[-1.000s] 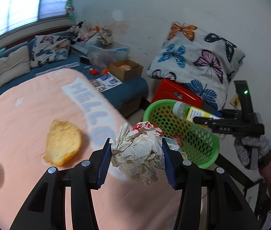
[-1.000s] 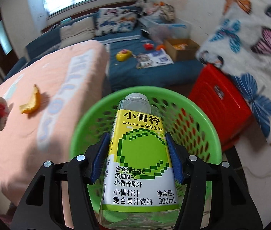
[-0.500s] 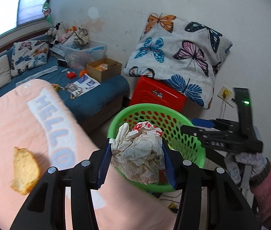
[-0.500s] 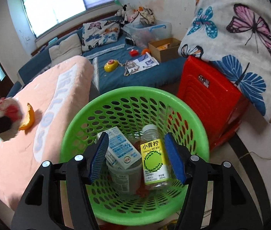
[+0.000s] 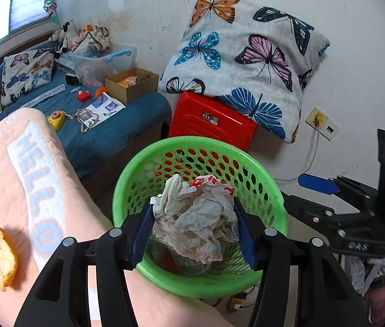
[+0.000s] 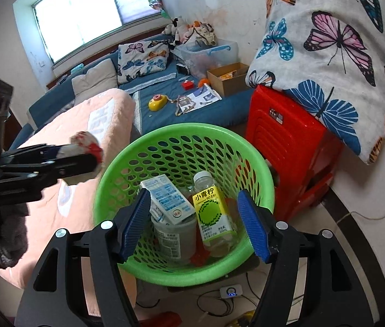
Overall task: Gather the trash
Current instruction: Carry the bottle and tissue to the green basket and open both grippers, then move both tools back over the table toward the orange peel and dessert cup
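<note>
The left gripper (image 5: 193,227) is hanging over the green basket (image 5: 271,188), with the crumpled paper wad (image 5: 196,220) sitting between its blue pads (image 5: 142,231); its jaws are opening, and the wad is still touching both pads, so the grip is loosening but not yet released. The wad is hovering above the basket's near side, over trash already lying inside. The right gripper (image 6: 193,224) is also poised above the basket (image 6: 143,141), its jaws opening with nothing between them. Below it, inside the basket, a juice bottle with a green-and-yellow label (image 6: 211,209) is leaning beside a blue-and-white carton (image 6: 168,200), which is resting on a clear plastic cup (image 6: 174,238). The basket is standing on the floor just off the edge of the pink blanket (image 5: 7,179), with a red plastic stool (image 5: 211,121) close behind it and a butterfly-print pillow (image 5: 247,60) lying on the stool against the wall. A piece of orange peel (image 5: 1,256) is lying on the blanket near its left edge, well apart from the basket.
</note>
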Motion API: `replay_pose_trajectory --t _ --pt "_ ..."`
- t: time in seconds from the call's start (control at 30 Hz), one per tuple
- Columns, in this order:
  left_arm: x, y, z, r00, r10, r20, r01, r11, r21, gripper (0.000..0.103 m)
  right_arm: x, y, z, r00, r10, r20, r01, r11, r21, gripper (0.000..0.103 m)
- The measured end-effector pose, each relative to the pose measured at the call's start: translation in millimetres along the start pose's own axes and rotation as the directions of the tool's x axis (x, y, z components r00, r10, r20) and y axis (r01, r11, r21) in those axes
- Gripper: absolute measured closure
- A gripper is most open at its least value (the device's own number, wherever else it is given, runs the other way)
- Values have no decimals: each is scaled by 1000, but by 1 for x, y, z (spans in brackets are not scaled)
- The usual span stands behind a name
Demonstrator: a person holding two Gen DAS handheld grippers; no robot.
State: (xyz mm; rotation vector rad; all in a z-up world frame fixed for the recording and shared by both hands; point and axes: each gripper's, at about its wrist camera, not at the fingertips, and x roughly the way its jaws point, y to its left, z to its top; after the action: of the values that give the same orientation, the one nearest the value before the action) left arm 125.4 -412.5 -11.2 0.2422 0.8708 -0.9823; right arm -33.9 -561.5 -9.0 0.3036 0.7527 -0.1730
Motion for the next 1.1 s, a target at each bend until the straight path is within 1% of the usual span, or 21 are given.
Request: replay_pose_trajectory --t 0.1,0.2,0.23,0.37,0.5,0.53,0.7,0.83,0.9,1.1 --pt "7 -3 -2 1000 -1 -14 1 1000 -2 44 -4 -1 -3 1000 7 8 -8 1000 7 36" --pt "9 -2 -5 1000 -2 -16 2 1000 -3 36 -7 -1 -4 1000 11 10 -11 1000 12 36" --pt "9 -2 -5 1000 2 -17 -2 1000 -5 31 -8 -1 -5 1000 11 9 -11 1000 14 36" --pt "4 3 -10 1000 -1 -14 1 1000 -18 31 -8 0 -8 1000 14 7 -14 1000 19 36" --pt "-11 10 -19 1000 6 4 -6 1000 -28 31 -9 3 -9 1000 23 8 -23 1000 18 35" --pt "-15 12 -21 1000 17 7 -16 999 -30 31 -9 6 -9 1000 26 9 -27 1000 15 33" --pt "-37 29 -38 998 55 22 -54 997 -61 31 -7 20 -9 999 48 8 -48 999 -6 32" --pt "-54 47 -52 995 88 36 -85 992 -93 31 -1 40 -6 997 76 5 -76 996 -37 29" --pt "-62 57 -59 993 110 36 -105 988 -111 31 2 48 -3 996 89 4 -88 995 -49 28" --pt "-95 90 -79 982 178 65 -165 972 -169 31 16 81 4 991 130 -14 -131 986 -99 25"
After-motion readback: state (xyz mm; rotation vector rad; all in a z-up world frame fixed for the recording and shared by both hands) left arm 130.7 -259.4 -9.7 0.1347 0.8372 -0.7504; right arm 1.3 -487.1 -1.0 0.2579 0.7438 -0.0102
